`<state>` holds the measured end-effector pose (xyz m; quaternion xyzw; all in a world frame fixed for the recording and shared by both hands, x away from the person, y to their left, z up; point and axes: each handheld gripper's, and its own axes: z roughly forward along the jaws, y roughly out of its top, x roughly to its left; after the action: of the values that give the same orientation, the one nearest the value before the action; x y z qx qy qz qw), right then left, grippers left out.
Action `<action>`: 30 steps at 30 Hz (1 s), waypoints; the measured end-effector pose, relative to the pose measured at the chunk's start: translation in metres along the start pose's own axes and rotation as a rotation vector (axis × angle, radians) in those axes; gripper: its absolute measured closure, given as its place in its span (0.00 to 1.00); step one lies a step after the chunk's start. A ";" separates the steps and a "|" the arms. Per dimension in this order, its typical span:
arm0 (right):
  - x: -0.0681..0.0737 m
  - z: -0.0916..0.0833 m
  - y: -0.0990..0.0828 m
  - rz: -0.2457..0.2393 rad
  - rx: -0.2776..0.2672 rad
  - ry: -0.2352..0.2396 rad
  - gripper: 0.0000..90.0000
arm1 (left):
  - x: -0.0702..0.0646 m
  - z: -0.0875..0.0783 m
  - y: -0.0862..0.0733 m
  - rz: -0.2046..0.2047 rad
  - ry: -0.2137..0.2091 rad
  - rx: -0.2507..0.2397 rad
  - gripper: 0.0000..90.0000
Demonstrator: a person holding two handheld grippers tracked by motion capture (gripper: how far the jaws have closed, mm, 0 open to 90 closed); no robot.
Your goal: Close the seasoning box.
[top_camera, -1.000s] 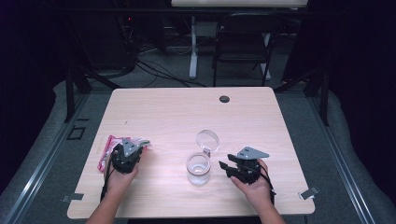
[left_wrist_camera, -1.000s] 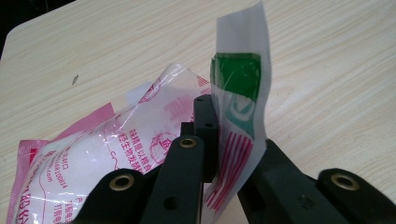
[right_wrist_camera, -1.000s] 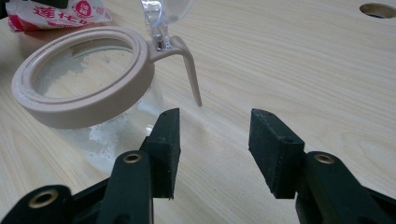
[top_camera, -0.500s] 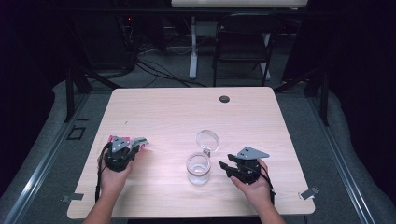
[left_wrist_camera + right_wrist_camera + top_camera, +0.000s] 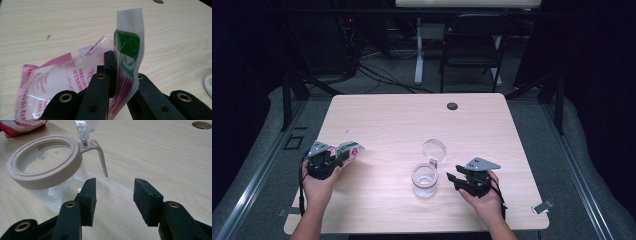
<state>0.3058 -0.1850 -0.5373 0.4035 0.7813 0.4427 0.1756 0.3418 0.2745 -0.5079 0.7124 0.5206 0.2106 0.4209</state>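
Note:
A clear plastic pouch printed in pink, red and green hangs pinched in my left gripper near the table's left edge. In the left gripper view the black jaws of this gripper are shut on the pouch, whose green-printed end stands up above them. A glass jar with a beige rim and white residue inside stands at the front middle, its clear hinged lid thrown back. My right gripper rests just right of the jar, open, with nothing between its jaws. In the right gripper view the jar sits left of the open gripper.
The light wooden table has a round cable hole near its far edge. A dark chair and cables stand on the floor behind. The jar's beige latch lever juts toward my right jaws.
My left gripper has moved left and risen with the pouch, which now sticks out to its right, off the table. The right gripper and the jar have stayed put.

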 end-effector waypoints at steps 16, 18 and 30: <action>0.002 0.003 -0.001 0.010 0.004 0.000 0.59 | 0.027 -0.038 0.042 0.122 0.159 -0.037 1.00; 0.002 0.003 -0.001 0.009 0.006 0.001 0.59 | 0.031 -0.042 0.046 0.123 0.170 -0.038 1.00; 0.001 0.002 -0.001 0.013 -0.006 0.003 0.59 | 0.034 -0.051 0.059 0.115 0.167 -0.055 1.00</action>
<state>0.3057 -0.1836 -0.5391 0.4071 0.7776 0.4469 0.1728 0.3504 0.3193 -0.4356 0.7093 0.5062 0.3070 0.3826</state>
